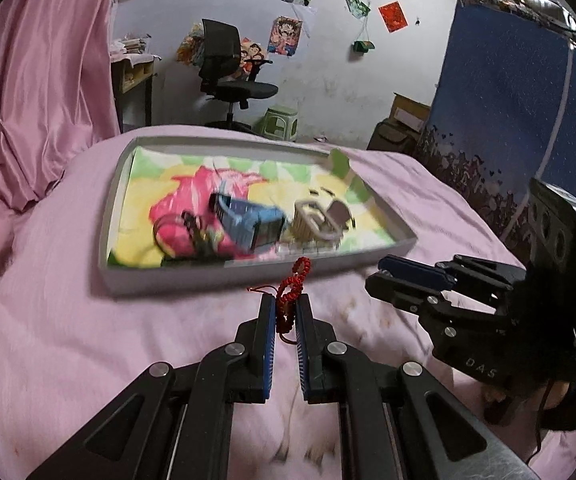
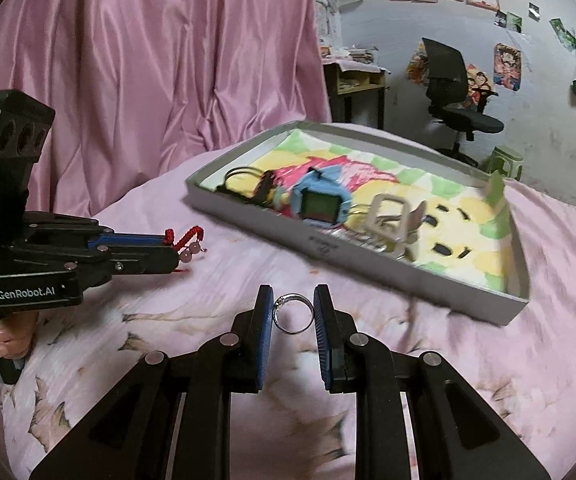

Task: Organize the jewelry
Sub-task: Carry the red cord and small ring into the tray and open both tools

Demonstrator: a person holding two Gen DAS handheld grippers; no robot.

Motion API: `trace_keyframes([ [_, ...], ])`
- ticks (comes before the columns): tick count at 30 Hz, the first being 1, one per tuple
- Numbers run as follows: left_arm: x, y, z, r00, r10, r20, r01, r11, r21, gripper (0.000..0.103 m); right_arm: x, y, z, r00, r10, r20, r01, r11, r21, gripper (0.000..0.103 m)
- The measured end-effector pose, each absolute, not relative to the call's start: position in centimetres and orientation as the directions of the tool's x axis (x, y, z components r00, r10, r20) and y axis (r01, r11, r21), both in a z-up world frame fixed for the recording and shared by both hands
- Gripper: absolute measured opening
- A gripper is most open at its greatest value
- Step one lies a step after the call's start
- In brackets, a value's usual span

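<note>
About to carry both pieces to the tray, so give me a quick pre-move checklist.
1. Left gripper shut on red cord bracelet: ok.
2. Right gripper shut on ring: ok.
3. Both pieces lifted off the bedspread: cannot tell.
4. Tray ahead of both grippers: ok.
5. Free spot in tray beside watch: ok.
6. Bracelet's beads hanging free: ok.

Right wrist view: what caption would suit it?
Right gripper pinching a silver ring near the tray.
</note>
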State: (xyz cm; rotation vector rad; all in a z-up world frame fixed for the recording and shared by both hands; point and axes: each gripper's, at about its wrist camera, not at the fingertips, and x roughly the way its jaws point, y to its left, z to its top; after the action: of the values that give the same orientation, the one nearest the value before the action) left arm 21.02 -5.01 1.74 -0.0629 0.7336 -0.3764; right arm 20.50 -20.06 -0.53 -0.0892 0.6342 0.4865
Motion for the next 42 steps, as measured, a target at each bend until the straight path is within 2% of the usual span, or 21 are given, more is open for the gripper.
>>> trace_keyframes([
  [17,26.9,-8.1,3.4,0.745,-0.347,-0.569,0.264,0.938,-0.226,0.010,26.7,-23.5,1.7,0.786,0.290,-0.546,-0.306,0.950,0.064,0.018],
  [34,29.5,-9.4,-0.6,0.659,-0.309,-0.686,0.235,0.951,-0.203,0.010,29.1,-24.1,-2.1,0.726,0.263,-0.636,-0.252,0.961,0.110,0.018],
  [42,29.9,-9.0,-1.5,0.625,-0.301,-0.720,0.208,0.954,-0.218,0.010,29.1,-24.6,-2.4,0.722,0.259,-0.642,-0.237,0.964,0.122,0.018],
])
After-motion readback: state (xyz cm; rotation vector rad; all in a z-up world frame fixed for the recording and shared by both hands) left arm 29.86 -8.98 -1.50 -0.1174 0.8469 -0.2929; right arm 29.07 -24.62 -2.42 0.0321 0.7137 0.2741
